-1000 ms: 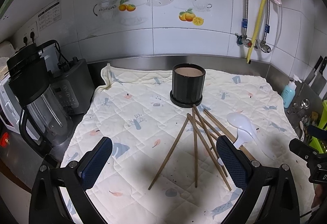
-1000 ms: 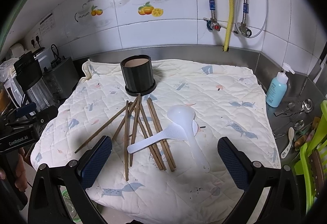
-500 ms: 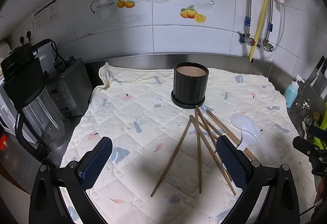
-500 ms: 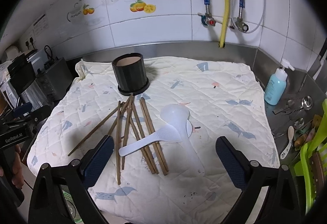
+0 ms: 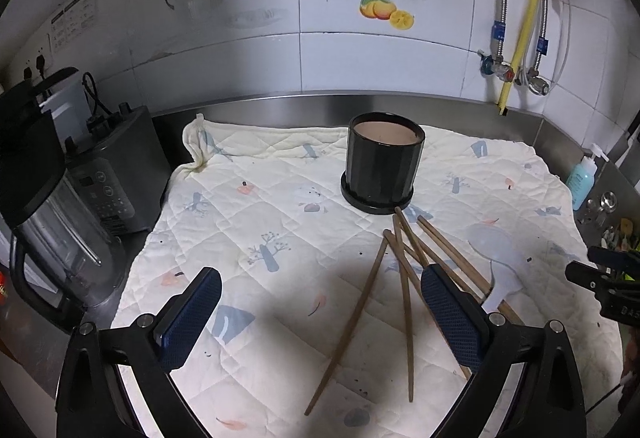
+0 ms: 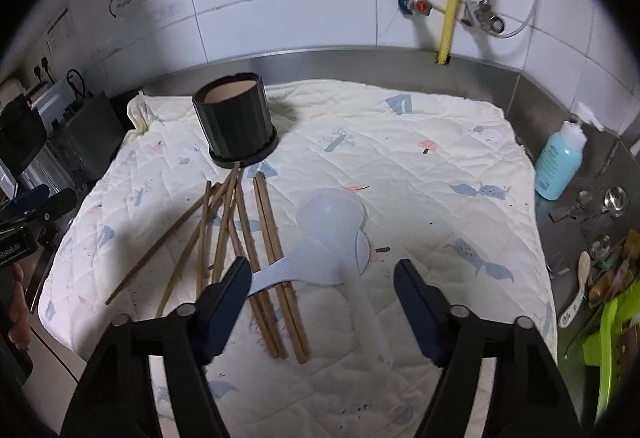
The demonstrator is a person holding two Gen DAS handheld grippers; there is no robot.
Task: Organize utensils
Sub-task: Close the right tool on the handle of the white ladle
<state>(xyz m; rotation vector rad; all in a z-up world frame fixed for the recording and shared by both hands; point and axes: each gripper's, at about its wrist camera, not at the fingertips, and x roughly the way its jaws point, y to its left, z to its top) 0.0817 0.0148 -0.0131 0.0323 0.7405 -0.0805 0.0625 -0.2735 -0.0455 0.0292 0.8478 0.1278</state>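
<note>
1. One quilted cloth [image 6: 400, 142] spread over a steel counter, cream with small prints.
2. One black ribbed holder [image 6: 234, 124] upright at the far left of the cloth, standing on a black saucer, mouth open, nothing inside that can be seen.
3. Brown wooden chopsticks [image 6: 240, 230] fanned out just near of the holder, far tips converging close to the saucer, near ends spread apart; about eight or nine counted in the right wrist view, exact number uncertain where sticks overlap.
4. Two white rice paddles [image 6: 316, 250] right of the fan, one stacked on the other; upper paddle's handle lying leftward across the two rightmost chopsticks, lower paddle's handle running toward the near edge.
5. Left gripper [image 5: 318, 310] wide open, empty, hovering over the near left cloth; right pad above the nearer chopsticks, not touching.
6. Right gripper [image 6: 322, 280] partly open, jaws having just been closing, pads either side of the paddles' handles, nothing pinched; left pad just beside the upper handle's end.
7. One blue soap bottle [image 6: 560, 162] on the counter off the cloth's right edge.
8. One blender [image 5: 52, 206] on the far left, beside the cloth.
</note>
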